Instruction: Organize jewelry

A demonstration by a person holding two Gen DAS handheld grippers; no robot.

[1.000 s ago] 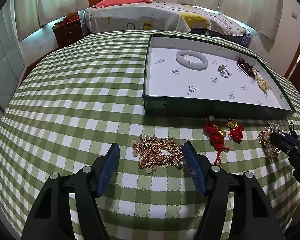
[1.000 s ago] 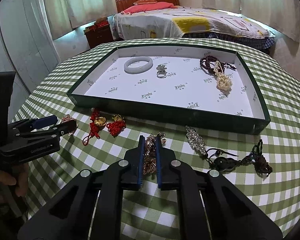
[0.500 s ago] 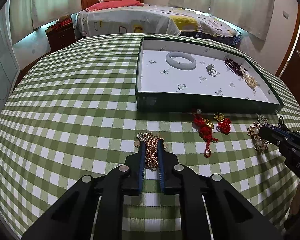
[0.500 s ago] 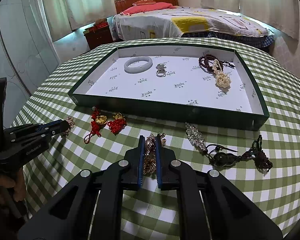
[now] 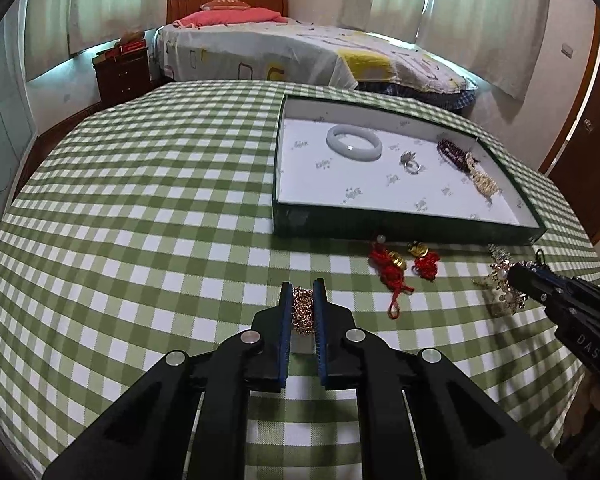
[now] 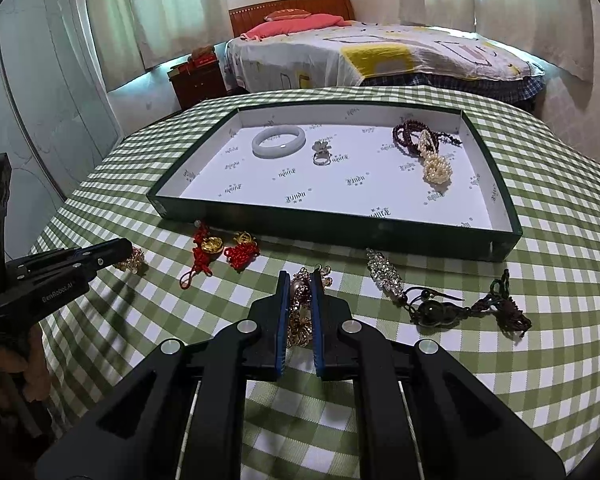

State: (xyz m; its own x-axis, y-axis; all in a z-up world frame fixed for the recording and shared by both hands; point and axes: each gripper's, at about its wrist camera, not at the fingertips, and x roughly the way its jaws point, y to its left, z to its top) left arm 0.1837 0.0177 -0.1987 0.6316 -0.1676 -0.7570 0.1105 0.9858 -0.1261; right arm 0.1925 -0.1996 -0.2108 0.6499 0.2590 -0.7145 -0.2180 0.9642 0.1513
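Both claws clamp gold jewelry — left claw (image 5: 303, 300) a gold chain (image 5: 302, 312), right claw (image 6: 300, 286) seemingly a beaded gold piece (image 6: 300, 308) — while the tray (image 6: 320, 228) holds a bangle (image 6: 278, 142).

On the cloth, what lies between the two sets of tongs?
In the right wrist view, the red knot charms lie on the cloth between the left tongs and the right tongs, near the tray.
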